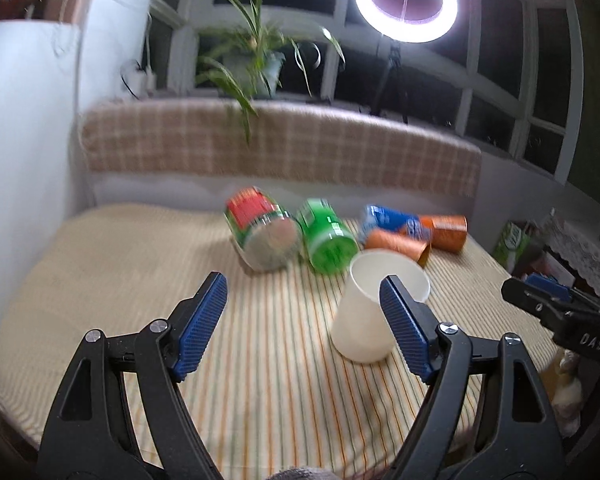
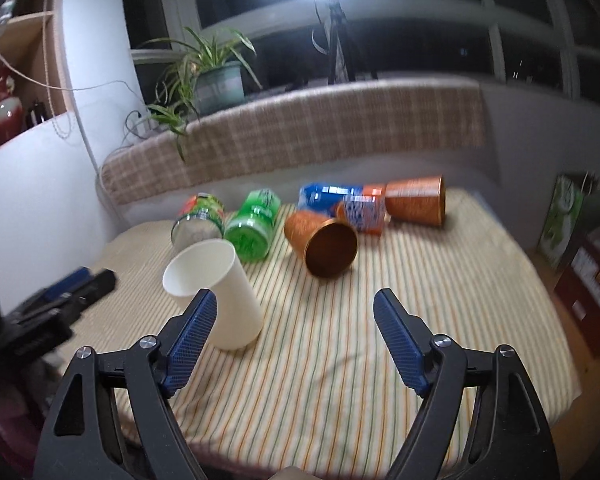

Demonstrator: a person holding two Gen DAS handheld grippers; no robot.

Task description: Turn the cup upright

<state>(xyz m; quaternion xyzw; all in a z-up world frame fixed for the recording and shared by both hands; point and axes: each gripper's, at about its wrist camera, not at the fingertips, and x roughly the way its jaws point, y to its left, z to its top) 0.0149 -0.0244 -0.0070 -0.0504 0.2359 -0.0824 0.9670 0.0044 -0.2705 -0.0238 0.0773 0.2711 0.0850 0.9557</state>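
A white paper cup (image 1: 374,308) stands on the striped tablecloth (image 1: 260,360), mouth up and tilted; it also shows in the right wrist view (image 2: 224,292). My left gripper (image 1: 304,292) is open and empty, its right finger (image 1: 404,328) in front of the cup. My right gripper (image 2: 294,308) is open and empty, its left finger (image 2: 192,332) in front of the cup's near side. The right gripper shows at the right edge of the left wrist view (image 1: 556,300); the left gripper shows at the left of the right wrist view (image 2: 72,284).
Several cups lie on their sides behind: a red-green one (image 1: 260,232), a green one (image 1: 326,240), a blue one (image 1: 396,222), two orange ones (image 2: 320,242) (image 2: 416,200). A plaid cushion (image 1: 280,144), potted plant (image 2: 216,80) and ring light (image 1: 406,0) stand beyond. Boxes (image 2: 560,220) sit right of the table.
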